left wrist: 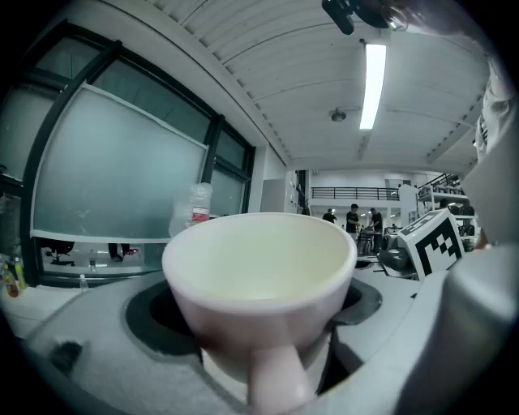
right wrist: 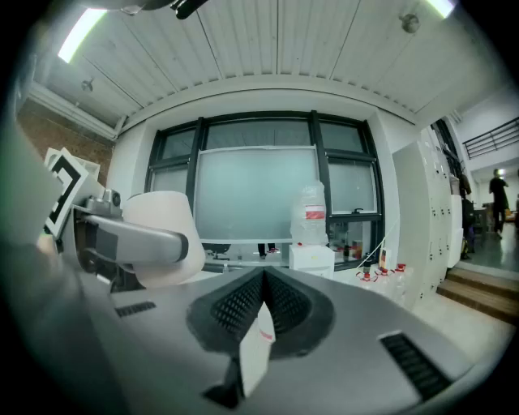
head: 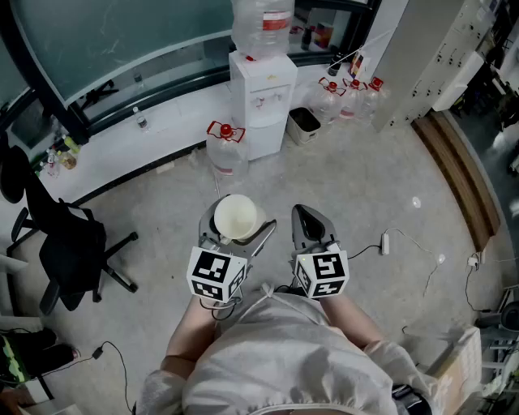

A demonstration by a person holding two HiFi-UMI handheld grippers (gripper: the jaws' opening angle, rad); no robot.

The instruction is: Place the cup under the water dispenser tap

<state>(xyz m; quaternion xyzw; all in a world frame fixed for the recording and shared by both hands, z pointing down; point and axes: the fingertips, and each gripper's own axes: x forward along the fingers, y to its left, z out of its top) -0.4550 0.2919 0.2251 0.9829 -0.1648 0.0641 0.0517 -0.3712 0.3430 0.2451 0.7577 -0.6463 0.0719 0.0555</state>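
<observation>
Over on the left, one black office chair [head: 69,247] stands on the floor [head: 162,219] by the window ledge. Further along, one full water jug [head: 227,150] sits just left of the single white water dispenser [head: 261,101]. The dispenser carries one more bottle [head: 261,24] upturned on its top. Just right of it is one small dark bin [head: 304,123], and beyond that three more jugs [head: 351,96] stand in a row. Nearer me, the person holds two grippers out side by side, roughly level. The left gripper [head: 238,222] has its fingers [left wrist: 81,324] spread wide and clamped on the one cream cup [head: 236,214]. The cup rides upright and empty, its handle turned back toward the person. It is well short of the dispenser and not under the tap. The right gripper [head: 306,217] carries nothing. Its two ribbed fingers [right wrist: 235,308] are closed flat against each other, with one small white tab [right wrist: 258,344] showing at the seam.
</observation>
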